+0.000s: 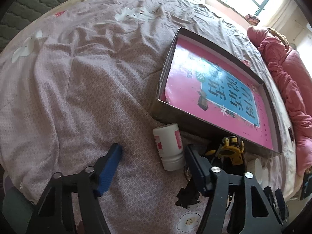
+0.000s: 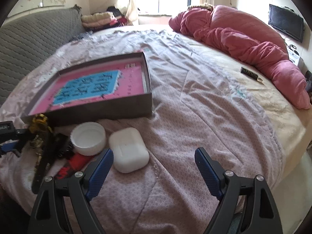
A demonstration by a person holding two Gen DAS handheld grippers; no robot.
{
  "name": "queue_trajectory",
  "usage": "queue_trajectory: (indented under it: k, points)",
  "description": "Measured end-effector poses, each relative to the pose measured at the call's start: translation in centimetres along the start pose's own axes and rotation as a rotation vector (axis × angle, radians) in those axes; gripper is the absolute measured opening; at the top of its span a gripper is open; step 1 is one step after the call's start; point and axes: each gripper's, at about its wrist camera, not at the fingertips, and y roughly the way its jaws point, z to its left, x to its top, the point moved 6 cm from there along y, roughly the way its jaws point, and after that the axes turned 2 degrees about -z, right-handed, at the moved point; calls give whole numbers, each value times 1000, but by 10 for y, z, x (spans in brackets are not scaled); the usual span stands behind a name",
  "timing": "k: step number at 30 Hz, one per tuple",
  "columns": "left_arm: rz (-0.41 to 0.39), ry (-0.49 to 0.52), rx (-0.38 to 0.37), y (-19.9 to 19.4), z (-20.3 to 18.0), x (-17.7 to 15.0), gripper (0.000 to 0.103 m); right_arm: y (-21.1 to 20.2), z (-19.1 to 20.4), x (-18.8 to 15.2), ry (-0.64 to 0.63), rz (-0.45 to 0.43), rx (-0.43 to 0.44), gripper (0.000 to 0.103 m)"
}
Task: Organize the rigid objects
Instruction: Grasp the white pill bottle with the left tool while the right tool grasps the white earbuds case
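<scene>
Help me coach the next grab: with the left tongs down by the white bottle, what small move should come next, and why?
Probably slide the left tongs slightly right and lower so the white bottle sits squarely between the pads. The tongs are open with nothing held, and the bottle lies on its side on the bedspread, close against the right pad, just outside the box holding the pink book.

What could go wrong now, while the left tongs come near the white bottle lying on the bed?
1. The white bottle lies on its side on the soft bedsheet; a touch by the open left tongs may roll it.
2. The yellow tape measure sits close beside it, so one finger may bump that instead.
</scene>
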Motion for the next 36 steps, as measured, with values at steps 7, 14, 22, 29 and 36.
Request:
queue_trajectory:
  k: [7, 14, 22, 29, 36]
  points:
    - [4, 1, -17, -3, -6, 0, 43, 14, 15, -2, -75, 31, 41, 76]
    - [26, -33, -60, -1, -8, -3, 34, 23, 28, -2, -137, 45, 89, 57]
    - [57, -64, -65, 15, -10, -3, 34, 39, 28, 2, -125, 56, 151, 54]
    - [57, -111, -77, 28, -8, -1, 34, 38, 23, 6, -78, 43, 206, 45]
    - [43, -122, -104, 33, -5, 1, 33, 24, 11, 16, -2, -10, 255, 45]
